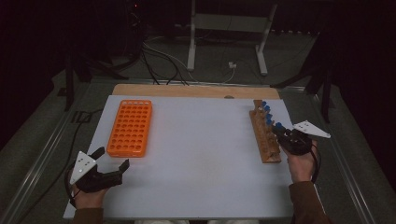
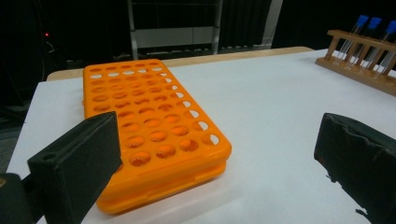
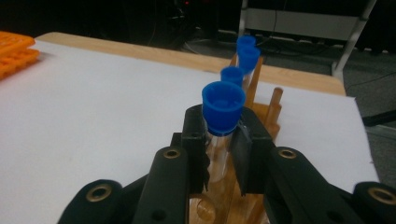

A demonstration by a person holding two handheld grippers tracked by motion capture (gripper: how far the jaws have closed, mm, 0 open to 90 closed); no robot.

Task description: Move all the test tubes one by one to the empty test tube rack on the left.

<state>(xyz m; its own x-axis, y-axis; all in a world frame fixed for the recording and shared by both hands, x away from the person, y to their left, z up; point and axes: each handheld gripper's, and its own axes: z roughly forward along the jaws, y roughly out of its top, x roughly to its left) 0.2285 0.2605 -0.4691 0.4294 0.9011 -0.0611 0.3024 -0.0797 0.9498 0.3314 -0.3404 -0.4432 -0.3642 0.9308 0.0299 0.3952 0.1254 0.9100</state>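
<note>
A wooden rack (image 1: pixel 264 140) stands at the table's right side with several blue-capped test tubes (image 1: pixel 267 113) in its far holes. My right gripper (image 1: pixel 281 133) is at the rack's right edge, shut on the nearest blue-capped tube (image 3: pixel 223 106). In the right gripper view the jaws press the glass just below the cap, right gripper (image 3: pixel 219 140), and the tube stands upright in the rack (image 3: pixel 268 112). An orange tube rack (image 1: pixel 130 127) with empty holes lies at the left. My left gripper (image 1: pixel 113 157) hovers near its front corner, open, with nothing between its jaws (image 2: pixel 215 135).
A white board (image 1: pixel 201 154) covers the table, with a wooden strip (image 1: pixel 196 90) along its far edge. Behind the table a metal stand (image 1: pixel 229 28) and cables (image 1: pixel 163 58) sit on the floor. The wooden rack with its tubes (image 2: pixel 369 37) shows far right in the left gripper view.
</note>
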